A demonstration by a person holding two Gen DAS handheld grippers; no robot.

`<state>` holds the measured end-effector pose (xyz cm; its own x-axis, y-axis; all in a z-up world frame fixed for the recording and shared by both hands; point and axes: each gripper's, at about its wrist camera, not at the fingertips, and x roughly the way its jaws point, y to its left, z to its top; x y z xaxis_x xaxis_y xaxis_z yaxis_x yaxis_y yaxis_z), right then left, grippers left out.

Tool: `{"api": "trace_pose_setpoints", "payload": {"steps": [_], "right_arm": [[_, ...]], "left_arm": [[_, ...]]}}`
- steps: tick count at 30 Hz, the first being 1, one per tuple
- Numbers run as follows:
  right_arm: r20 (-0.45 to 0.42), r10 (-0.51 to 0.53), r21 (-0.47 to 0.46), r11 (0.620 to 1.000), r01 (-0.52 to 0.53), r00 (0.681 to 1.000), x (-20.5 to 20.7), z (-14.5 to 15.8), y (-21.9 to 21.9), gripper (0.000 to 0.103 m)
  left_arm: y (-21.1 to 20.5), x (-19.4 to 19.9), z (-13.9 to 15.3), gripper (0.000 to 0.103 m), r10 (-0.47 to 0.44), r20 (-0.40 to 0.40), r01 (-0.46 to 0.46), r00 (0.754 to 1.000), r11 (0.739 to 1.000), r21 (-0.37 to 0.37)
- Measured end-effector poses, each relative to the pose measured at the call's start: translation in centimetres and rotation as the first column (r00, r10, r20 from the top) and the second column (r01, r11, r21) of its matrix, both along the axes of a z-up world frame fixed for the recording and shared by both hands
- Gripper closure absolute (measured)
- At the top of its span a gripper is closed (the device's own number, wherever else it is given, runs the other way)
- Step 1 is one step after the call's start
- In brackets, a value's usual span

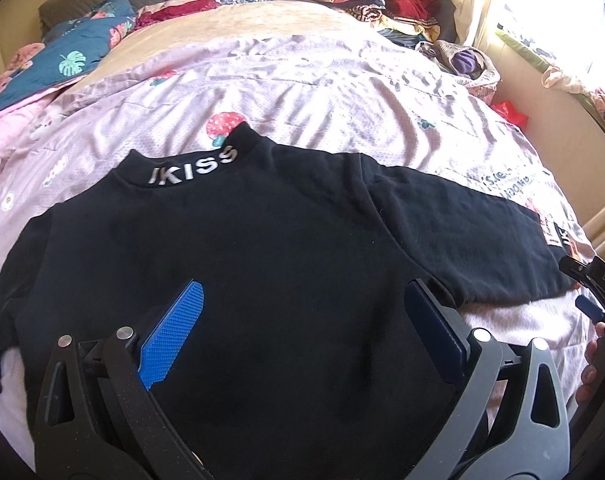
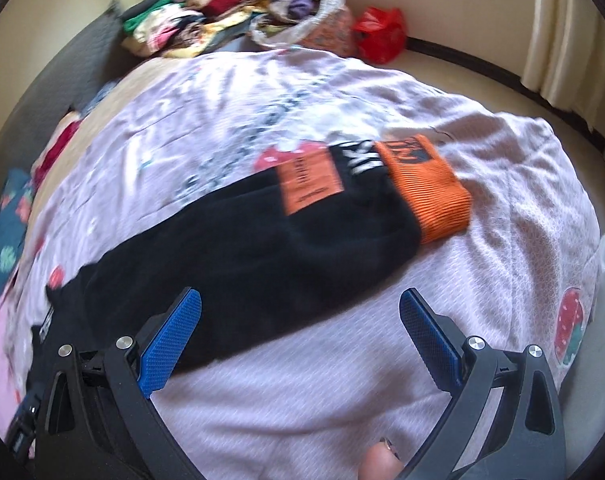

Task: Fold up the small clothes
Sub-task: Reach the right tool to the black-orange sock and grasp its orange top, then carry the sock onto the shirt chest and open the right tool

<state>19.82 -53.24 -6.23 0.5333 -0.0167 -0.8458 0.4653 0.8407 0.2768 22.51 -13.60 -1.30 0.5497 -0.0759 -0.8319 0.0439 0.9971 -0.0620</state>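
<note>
black fleece sweatshirt (image 1: 262,240) with a silver-lettered collar lies flat and spread across the middle of the pink strawberry-print bed sheet (image 1: 322,92), one sleeve reaching to the right of the frame. in the right wrist view that sleeve ends in an orange ribbed cuff (image 2: 426,188) at centre right. left claw (image 1: 302,336) hovers spread over the body, pinching nothing; right claw (image 2: 300,344) is likewise spread, above the sleeve's lower edge. the cloth looks soft, light and limp, so it will likely sag; the cuff or shoulder seam seems the best hold.
</note>
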Motion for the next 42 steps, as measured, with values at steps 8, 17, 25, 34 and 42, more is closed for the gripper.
{"api": "trace_pose_setpoints", "payload": {"steps": [8, 17, 25, 34, 42], "right_arm": [[0.013, -0.114, 0.106, 0.988, 0.112, 0.993, 1.8, -2.7, -4.2, 0.024], [0.192, -0.144, 0.139, 0.983, 0.118, 0.971, 1.1, -0.2, -6.0, 0.09], [0.358, 0.01, 0.084, 0.996, -0.043, 0.934, 0.8, 5.9, -2.1, 0.091], [0.45, 0.211, -0.003, 0.972, -0.234, 0.868, 1.4, 11.3, 5.9, 0.091], [0.451, 0.355, -0.059, 0.927, -0.37, 0.819, 1.6, 12.6, 13.8, 0.092]], "left_arm": [[-0.2, 1.5, -0.8, 0.009, 0.013, -0.012, -0.013, 1.0, 1.0, 0.004], [2.3, 1.1, 0.6, 0.009, 0.046, 0.007, -0.046, 0.999, 0.998, -0.045], [4.7, 0.8, 2.0, 0.009, 0.082, 0.033, -0.079, 0.996, 0.993, -0.084], [9.4, 0.5, 5.0, 0.009, 0.203, 0.124, -0.194, 0.971, 0.978, -0.078], [13.7, -0.6, 6.0, 0.009, 0.214, 0.102, -0.191, 0.972, 0.963, -0.192]]}}
